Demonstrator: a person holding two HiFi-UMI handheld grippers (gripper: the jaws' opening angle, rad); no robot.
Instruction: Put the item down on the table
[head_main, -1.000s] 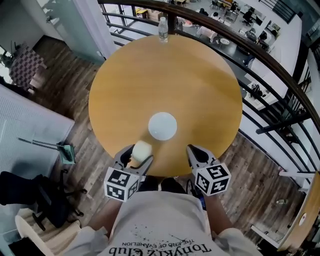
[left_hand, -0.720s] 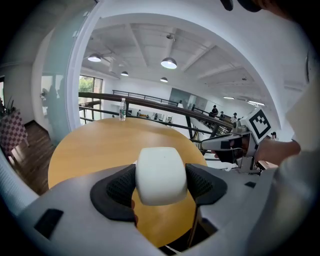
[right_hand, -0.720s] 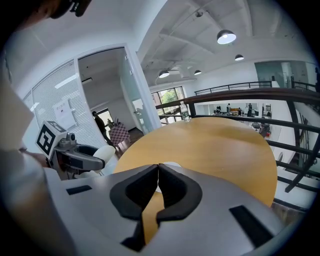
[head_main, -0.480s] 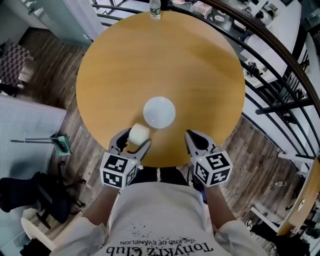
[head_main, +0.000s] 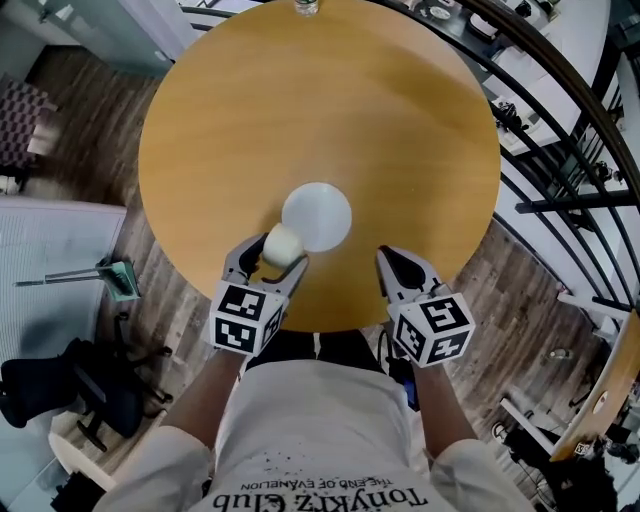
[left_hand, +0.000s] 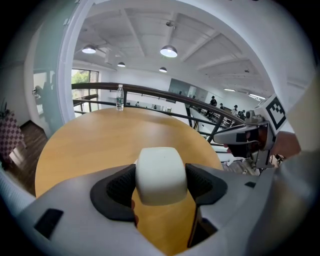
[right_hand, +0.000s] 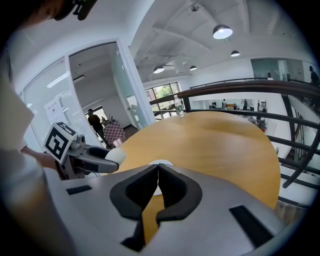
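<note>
Round wooden desk (head_main: 320, 100), seen from steeply above. A white disc (head_main: 317, 216) lies flat a little toward 6 o'clock from the desk's centre. A clear water bottle (head_main: 306, 7) stands upright at the 12 o'clock rim, just inside the dark railing (head_main: 560, 95).

Left gripper (head_main: 272, 250): over the desk's edge at about 7 o'clock. Its fingers are clamped on a cream-white rounded block (head_main: 283, 244), one dark pad on each flank. The left gripper view shows the block seated squarely between the pads with bare desk visible under it, so it appears to be carried above the surface; no view settles whether it touches anything below.

Block: compact and soft-cornered, about as wide as it is tall, slightly narrower at the top. No clear long axis. The grip line runs across it side to side, and a broad smooth face turns back toward the gripper camera. From the head view it sits at the disc's 7 o'clock and overlaps the disc's rim.

Right gripper (head_main: 390, 260): over the desk's edge at about 5 o'clock, well apart from the left one. Its fingers are pressed together tip to tip with nothing between them, pointing toward 11 o'clock. In its own view the disc shows just beyond the tips.

Both marker cubes hang off the 6 o'clock edge, in front of the person's pale printed shirt (head_main: 320, 450).
</note>
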